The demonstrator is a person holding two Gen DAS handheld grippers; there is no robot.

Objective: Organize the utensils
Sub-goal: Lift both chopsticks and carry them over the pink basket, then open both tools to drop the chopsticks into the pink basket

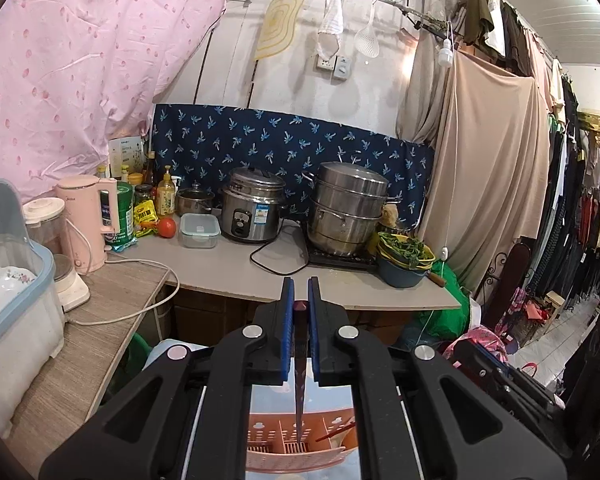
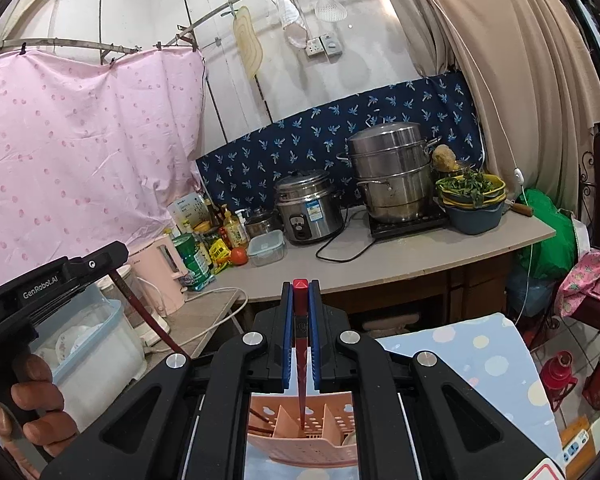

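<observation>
My left gripper point(image 1: 300, 286) is shut on a dark red chopstick point(image 1: 299, 380) that points down into a pink slotted utensil holder point(image 1: 268, 430); its tip sits in a middle compartment. Another red chopstick point(image 1: 336, 432) lies in the holder's right part. My right gripper point(image 2: 300, 286) is shut on a red chopstick point(image 2: 301, 360), its tip inside the middle compartment of the same pink holder point(image 2: 324, 420). The left gripper's body point(image 2: 52, 280) and its chopstick point(image 2: 140, 312) show at the left of the right wrist view.
A counter point(image 1: 228, 268) carries a rice cooker point(image 1: 252, 210), a steamer pot point(image 1: 348, 208), a pink kettle point(image 1: 88, 220) and bottles. A blue-rimmed dish bin point(image 1: 16, 280) stands at the left. The holder rests on a dotted blue cloth point(image 2: 480, 356). Clothes hang at the right.
</observation>
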